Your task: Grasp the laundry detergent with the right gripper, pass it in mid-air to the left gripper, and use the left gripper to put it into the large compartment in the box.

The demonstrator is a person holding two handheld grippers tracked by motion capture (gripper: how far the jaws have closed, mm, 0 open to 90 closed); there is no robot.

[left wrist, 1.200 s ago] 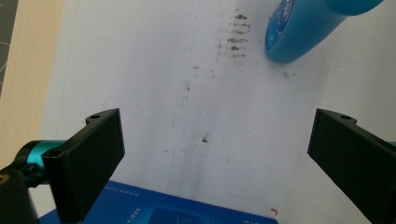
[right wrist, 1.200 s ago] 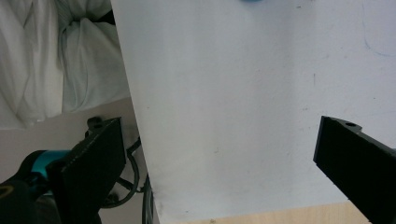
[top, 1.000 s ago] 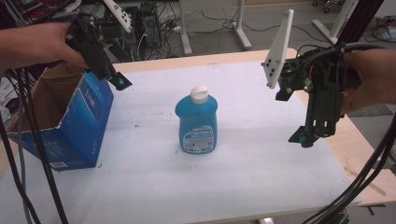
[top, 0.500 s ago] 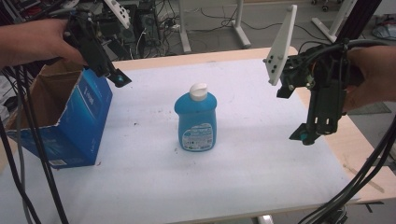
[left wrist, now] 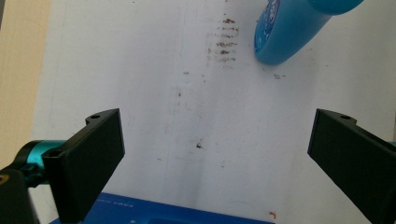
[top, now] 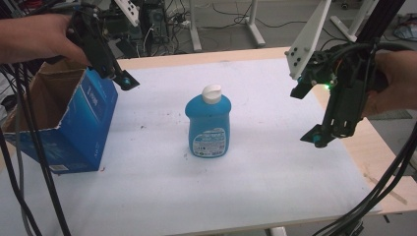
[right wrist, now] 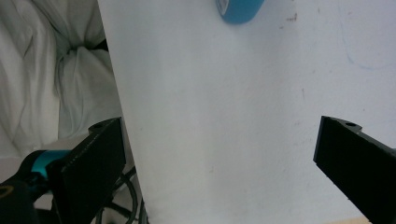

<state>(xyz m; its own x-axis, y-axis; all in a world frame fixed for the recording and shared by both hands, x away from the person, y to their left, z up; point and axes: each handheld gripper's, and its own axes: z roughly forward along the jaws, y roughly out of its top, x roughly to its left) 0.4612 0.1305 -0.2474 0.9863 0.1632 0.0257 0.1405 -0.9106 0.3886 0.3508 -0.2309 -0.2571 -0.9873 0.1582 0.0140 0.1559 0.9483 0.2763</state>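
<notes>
Both grippers hover with jaws wide apart: the left gripper [top: 123,81] above the box [top: 64,123], the right gripper [top: 317,139] well right of the bottle [top: 208,123], which stands upright mid-table. Best to close on its body squarely, below the cap [top: 212,93]

High view: fixed overhead, facing forward and down across the tabletop [top: 147,196]. Both gripper views look steeply down at close range. All three views share the blue bottle [top: 208,123] [left wrist: 289,32] [right wrist: 238,11].
</notes>
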